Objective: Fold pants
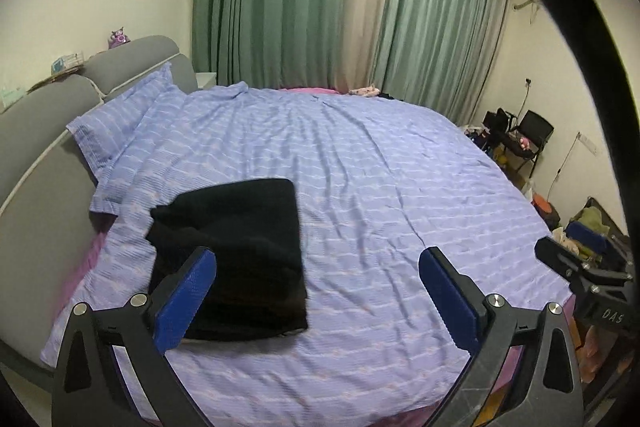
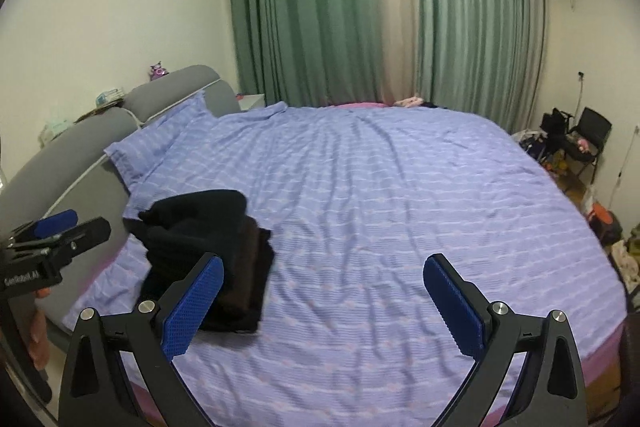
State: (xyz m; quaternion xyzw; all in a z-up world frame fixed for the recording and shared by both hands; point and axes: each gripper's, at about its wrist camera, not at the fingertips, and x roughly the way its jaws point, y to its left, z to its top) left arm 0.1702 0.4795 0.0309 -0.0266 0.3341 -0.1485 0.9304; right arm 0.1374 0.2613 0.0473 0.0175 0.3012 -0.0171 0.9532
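Folded black pants (image 1: pixel 236 251) lie on bed (image 1: pixel 400 207); left claw (image 1: pixel 318 291), right claw (image 2: pixel 324 301) wide, empty: withdraw clear without snagging the stack.

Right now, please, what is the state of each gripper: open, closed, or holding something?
Left gripper: open, holding nothing; the folded black pants lie on the bed below it.
Right gripper: open, holding nothing.

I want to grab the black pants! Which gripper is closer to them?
Left. The left gripper hangs right above the folded black pants, which lie under its left finger. The right gripper is further right.
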